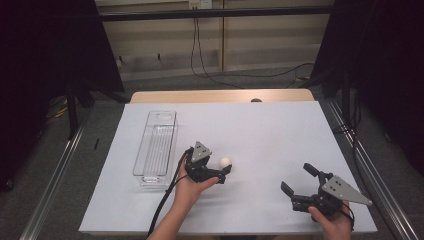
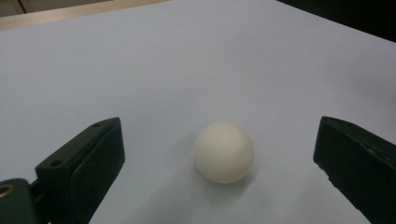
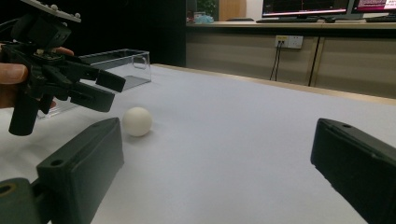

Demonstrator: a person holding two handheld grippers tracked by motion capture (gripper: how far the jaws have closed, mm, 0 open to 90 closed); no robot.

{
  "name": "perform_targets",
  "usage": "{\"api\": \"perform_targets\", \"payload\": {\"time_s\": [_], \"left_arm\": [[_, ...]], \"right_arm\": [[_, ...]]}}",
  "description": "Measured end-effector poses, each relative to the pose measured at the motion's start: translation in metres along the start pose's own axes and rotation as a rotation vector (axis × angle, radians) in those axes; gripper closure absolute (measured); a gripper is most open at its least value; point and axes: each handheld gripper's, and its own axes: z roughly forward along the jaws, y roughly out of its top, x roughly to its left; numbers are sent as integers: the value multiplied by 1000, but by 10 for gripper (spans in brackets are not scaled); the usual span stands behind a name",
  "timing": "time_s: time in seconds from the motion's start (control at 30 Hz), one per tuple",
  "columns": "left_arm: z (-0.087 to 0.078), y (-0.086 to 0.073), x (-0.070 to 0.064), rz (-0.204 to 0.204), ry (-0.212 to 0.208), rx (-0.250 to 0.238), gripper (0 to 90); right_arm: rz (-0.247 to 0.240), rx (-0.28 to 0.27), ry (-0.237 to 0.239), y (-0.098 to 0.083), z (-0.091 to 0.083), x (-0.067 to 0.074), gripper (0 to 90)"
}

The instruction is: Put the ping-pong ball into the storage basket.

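A small white ball [image 1: 225,161] lies on the white table cover near the middle. My left gripper [image 1: 226,173] is open just behind it, its jaws pointing right toward the ball. In the left gripper view the ball [image 2: 224,152] sits between the two spread jaws, touching neither. My right gripper [image 1: 298,179] rests open near the front right of the table, nothing between its jaws. From the right gripper view the ball [image 3: 137,121] lies ahead at the left, with the left gripper [image 3: 103,90] just above and behind it.
A clear plastic bin [image 1: 156,147] stands lengthwise at the left of the table, also visible as the clear bin [image 3: 116,65] far left in the right gripper view. The white cover [image 1: 270,130] spreads bare to the right and back. Cables hang along the far wall.
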Motion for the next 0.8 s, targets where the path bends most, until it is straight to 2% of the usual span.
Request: {"api": "perform_targets", "payload": {"time_s": [0.3,0.33,0.8], "left_arm": [[5,3,-1,-6,-14,1,23],[6,4,-2,-22,-4,1,23],[12,6,4,-41,5,29,29]], "right_arm": [[-2,2,1,0,0,0,21],[-2,2,2,0,0,0,21],[-1,4,2,0,0,0,21]]}}
